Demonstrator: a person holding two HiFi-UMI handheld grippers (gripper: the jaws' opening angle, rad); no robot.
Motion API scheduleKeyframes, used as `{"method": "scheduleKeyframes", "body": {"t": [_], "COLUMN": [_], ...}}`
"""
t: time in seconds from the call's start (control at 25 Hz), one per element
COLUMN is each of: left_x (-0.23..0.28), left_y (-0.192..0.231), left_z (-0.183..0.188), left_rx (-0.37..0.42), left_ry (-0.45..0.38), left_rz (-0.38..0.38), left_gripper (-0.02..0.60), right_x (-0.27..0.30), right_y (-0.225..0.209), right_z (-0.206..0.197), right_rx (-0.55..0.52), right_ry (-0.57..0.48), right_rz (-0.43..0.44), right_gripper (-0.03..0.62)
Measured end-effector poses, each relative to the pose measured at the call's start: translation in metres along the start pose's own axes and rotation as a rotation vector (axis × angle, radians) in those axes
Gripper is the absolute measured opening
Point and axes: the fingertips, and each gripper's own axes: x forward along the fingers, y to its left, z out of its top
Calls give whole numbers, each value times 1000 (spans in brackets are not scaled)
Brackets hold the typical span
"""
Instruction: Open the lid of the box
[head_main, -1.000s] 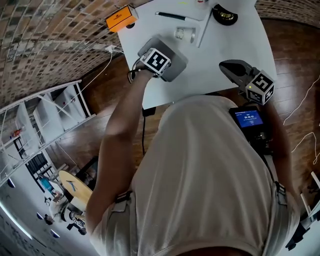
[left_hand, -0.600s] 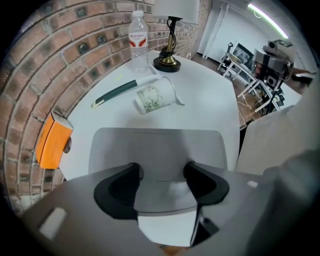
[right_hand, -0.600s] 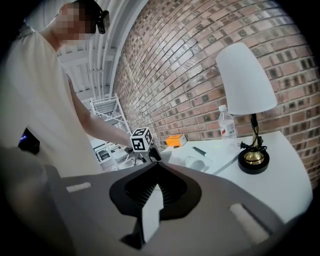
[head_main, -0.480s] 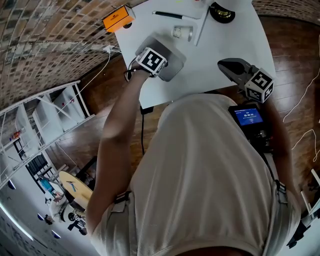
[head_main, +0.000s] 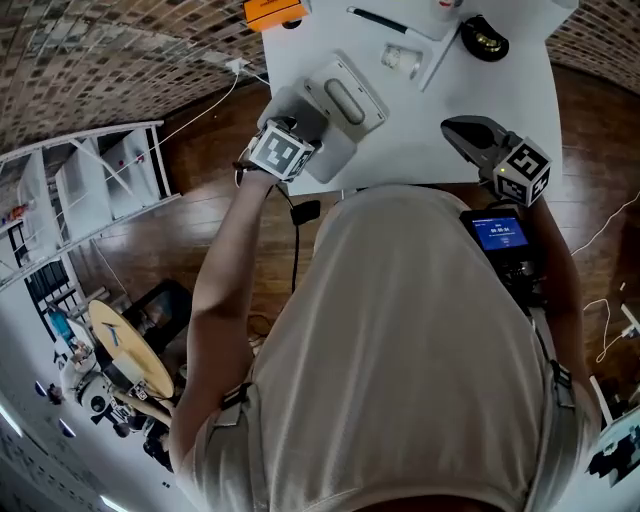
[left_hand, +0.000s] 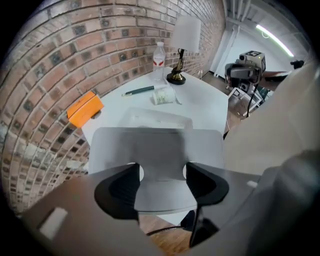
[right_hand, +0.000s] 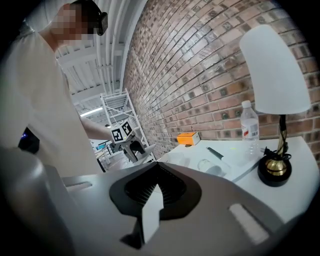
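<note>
**Left gripper held the gray lid at the table's edge; right gripper clenched and empty**

The left gripper (left_hand: 162, 175) grasped the gray lid (left_hand: 157, 147). Its jaws stood wide, one on each side of the lid's narrow near part, and the broad panel spread out beyond the fingertips. Wooden floor and a dark cable showed under the lid's near edge.

In the head view the lid (head_main: 322, 140) lay at the left corner of the white table (head_main: 450, 100), just past the gripper's marker cube. Directly beyond it sat the white box (head_main: 345, 95), uncovered, with an oval recess in its top face. The lid's far edge overlapped the box's near side there, and I could not tell whether the two touched. In the left gripper view the box (left_hand: 155, 117) showed as a pale rounded shape behind the lid.

The right gripper (right_hand: 156, 192) was clenched, jaws together with nothing between them. In the head view it (head_main: 462, 132) hung over the table's near edge, well apart from the box and to its right.

Farther back on the table were:
- an orange carton (left_hand: 85, 109) beside the brick wall
- a dark pen (left_hand: 140, 91)
- a small clear cup (left_hand: 163, 96) lying on its side
- a water bottle (left_hand: 158, 60)
- a lamp (right_hand: 274, 75) with a white shade and a brass base

A small lit screen (head_main: 497, 233) sat on the person's chest.
</note>
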Motion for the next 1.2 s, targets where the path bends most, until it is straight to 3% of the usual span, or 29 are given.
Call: {"method": "scheduleKeyframes", "body": {"t": [0.16, 0.32, 0.56, 0.8, 0.92, 1.0, 1.04, 1.16, 1.2], "left_x": [30, 71, 114, 114, 94, 70, 55, 9, -4], "left_y": [-4, -1, 14, 13, 16, 18, 18, 13, 10], "left_z": [-54, -84, -94, -92, -77, -56, -45, -16, -9], "left_rx": [-39, -3, 70, 77, 48, 12, -7, -46, -49], "left_ry": [71, 147, 227, 250, 160, 31, -45, -244, -296], "left_rz": [-65, -80, -39, -33, -5, 22, 36, 92, 111], "left_gripper": [291, 291, 292, 287, 291, 283, 255, 88, 62], "right_x": [16, 21, 20, 17, 19, 21, 22, 25, 26], "right_y": [14, 20, 19, 20, 20, 19, 19, 22, 23], "right_z": [6, 8, 2, 1, 4, 7, 7, 9, 10], "right_rx": [-20, -42, -41, -44, -49, -59, -64, -83, -89], "right_ry": [12, 34, 54, 54, 48, 49, 51, 59, 63], "right_rz": [27, 29, -8, -14, -4, 6, 11, 35, 45], "right_gripper": [2, 2, 2, 2, 2, 2, 2, 2, 2]}}
